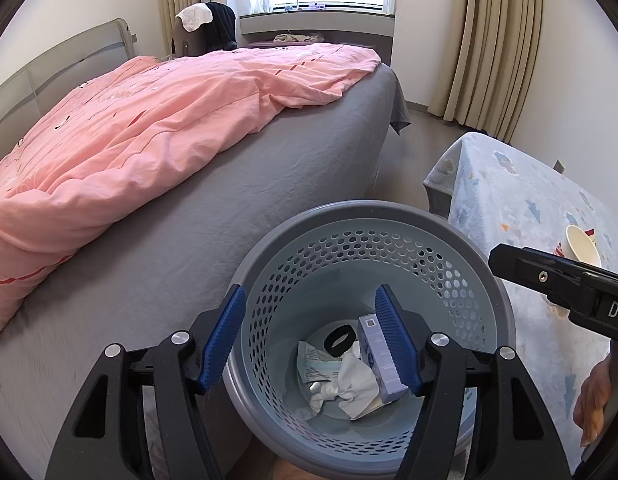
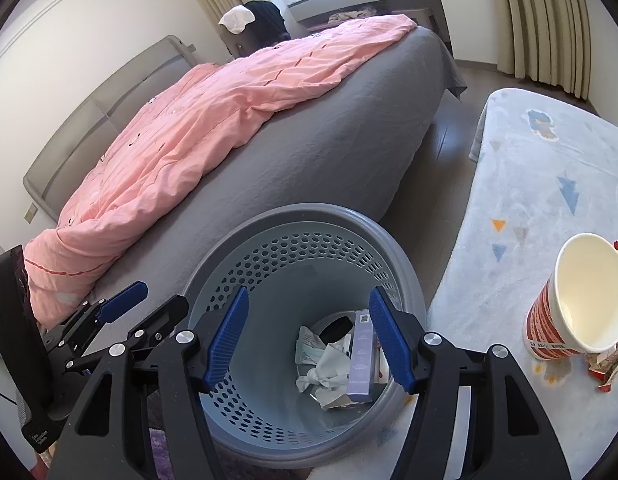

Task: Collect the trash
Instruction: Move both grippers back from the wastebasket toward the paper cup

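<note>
Both claws gape empty over the bin (image 1: 461, 236): left claw (image 1: 311, 338), right claw (image 2: 307, 338). Tissue (image 1: 351, 386), box (image 2: 361, 354), black ring (image 1: 339, 338) lie inside, partly hidden. Cup (image 2: 577, 300) on surface (image 2: 529, 184) right, wrappers cut off. Bed (image 1: 213, 184) left.

Beside the waste bin (image 2: 301, 224), red wrappers (image 2: 607, 364) are partly hidden behind the paper cup (image 2: 577, 300) and cut by the frame edge. Inside the bin, printing on the lavender box (image 2: 361, 354) is too small to read.

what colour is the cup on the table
Red and white outside, cream inside; best in the right wrist view.
</note>
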### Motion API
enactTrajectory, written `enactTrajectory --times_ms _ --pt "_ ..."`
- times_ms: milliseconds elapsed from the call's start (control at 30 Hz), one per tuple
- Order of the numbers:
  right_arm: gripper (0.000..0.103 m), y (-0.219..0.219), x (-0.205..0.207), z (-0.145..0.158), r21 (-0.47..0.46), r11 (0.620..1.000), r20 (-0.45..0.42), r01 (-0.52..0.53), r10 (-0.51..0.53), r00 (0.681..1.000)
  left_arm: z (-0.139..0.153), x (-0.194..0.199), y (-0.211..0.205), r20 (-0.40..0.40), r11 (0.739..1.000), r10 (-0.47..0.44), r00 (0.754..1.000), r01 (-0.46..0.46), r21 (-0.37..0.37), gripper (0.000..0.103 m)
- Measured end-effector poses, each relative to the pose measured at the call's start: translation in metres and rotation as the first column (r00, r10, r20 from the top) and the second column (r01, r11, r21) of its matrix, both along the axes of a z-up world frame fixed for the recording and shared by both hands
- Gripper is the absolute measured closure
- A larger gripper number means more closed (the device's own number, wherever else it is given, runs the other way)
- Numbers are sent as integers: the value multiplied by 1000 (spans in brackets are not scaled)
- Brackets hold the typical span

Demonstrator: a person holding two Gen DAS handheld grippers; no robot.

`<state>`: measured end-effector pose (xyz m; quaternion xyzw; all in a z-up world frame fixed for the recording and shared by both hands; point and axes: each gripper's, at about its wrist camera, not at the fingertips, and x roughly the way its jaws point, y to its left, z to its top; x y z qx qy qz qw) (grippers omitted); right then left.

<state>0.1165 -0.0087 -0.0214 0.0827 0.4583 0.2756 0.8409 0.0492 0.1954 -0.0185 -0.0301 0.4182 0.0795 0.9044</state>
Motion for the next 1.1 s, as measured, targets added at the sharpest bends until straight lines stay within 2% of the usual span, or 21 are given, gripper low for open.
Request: enactTrajectory --times_ms 567,1100 --pt "35 -31 -12 6 -18 998 25 54 -54 998 9 -1 -21 35 1000 -13 999 14 -11 35" --pt "32 -90 -31 11 -62 983 45 172 -169 984 19 1 -66 79 994 -96 992 100 -48 34"
